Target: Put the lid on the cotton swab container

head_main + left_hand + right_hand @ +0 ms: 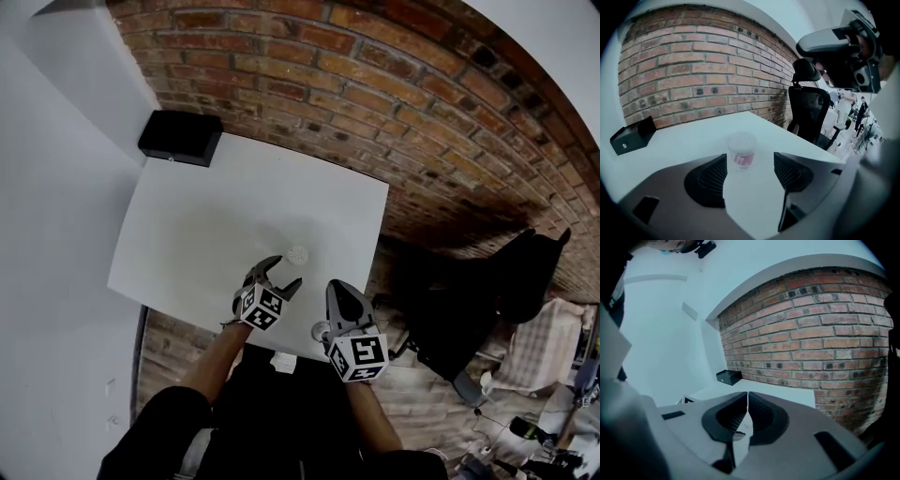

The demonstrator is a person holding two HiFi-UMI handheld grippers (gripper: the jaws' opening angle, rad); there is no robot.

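The cotton swab container (297, 254) is a small clear tub with a red label (742, 151), standing upright and uncovered on the white table (206, 225). My left gripper (286, 272) is open, its jaws wide apart just short of the tub (750, 159), touching nothing. My right gripper (336, 286) hovers near the table's front edge with its jaws shut together (747, 394) and nothing between them. A small round pale piece, likely the lid (322, 330), lies on the table beside the right gripper; it shows as a thin sliver (737, 435) under the jaws.
A black box (180, 137) sits at the table's far left corner by the brick wall (375, 84). A black office chair (808, 110) stands off the table's right side. The table's front edge (281, 349) is close under both grippers.
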